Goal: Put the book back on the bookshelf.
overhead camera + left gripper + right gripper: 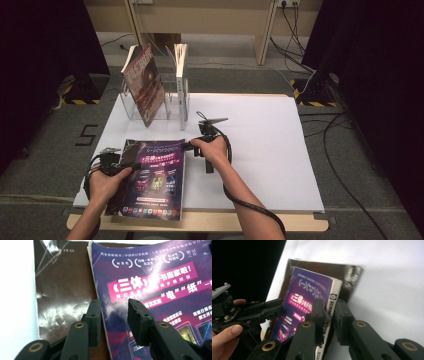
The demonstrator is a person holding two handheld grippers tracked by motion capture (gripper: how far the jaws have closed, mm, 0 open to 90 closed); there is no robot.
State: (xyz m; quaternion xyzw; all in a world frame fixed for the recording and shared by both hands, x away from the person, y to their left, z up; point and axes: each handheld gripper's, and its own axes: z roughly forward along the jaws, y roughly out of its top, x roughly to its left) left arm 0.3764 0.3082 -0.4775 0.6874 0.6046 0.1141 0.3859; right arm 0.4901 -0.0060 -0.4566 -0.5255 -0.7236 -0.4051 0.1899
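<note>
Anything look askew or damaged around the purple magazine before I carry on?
The purple magazine lies skewed on a creased, glossy brown book, with its near edge past the table front. Its spine is clamped by the right gripper. In the clear rack, the red book leans rather than standing upright.

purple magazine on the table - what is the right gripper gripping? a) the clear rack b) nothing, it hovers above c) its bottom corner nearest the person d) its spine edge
d: in the right gripper view the right gripper has its fingers on either side of the spine edge of the purple magazine, closed on it.
</note>
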